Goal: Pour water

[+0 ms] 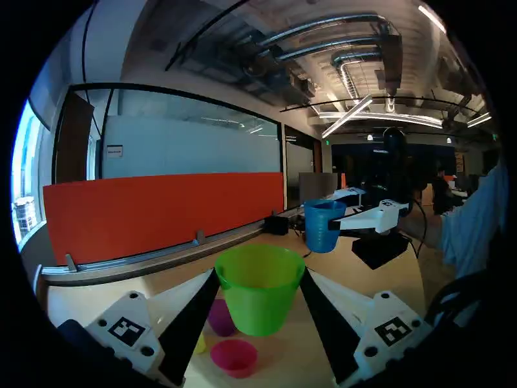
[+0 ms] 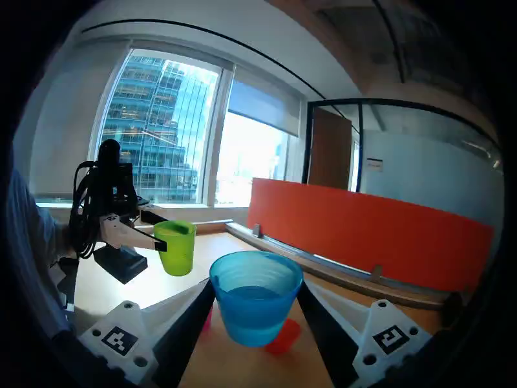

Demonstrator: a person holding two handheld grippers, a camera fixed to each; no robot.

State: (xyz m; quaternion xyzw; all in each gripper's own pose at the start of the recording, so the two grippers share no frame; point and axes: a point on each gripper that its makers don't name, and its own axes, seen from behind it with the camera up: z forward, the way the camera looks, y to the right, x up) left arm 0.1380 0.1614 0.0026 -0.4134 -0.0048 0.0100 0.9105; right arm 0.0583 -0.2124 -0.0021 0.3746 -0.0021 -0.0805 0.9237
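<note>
The left claw [image 1: 258,279] is clamped on a green cup [image 1: 260,307], both fingers pressing its sides and the cup upright. Just beneath it, a purple cup [image 1: 221,317], a pink cup [image 1: 234,357] and the edge of a yellow cup [image 1: 200,343] stand on the wooden table [image 1: 404,279].

The right claw [image 2: 256,284] grips a blue cup [image 2: 255,323] the same way, upright, with water [image 2: 252,293] standing partway up inside. A red cup [image 2: 284,336] sits just below it. Ahead and to its left, the other claw holds the green cup level, well apart from the blue one. An orange partition [image 2: 388,239] runs beyond, to the right.
</note>
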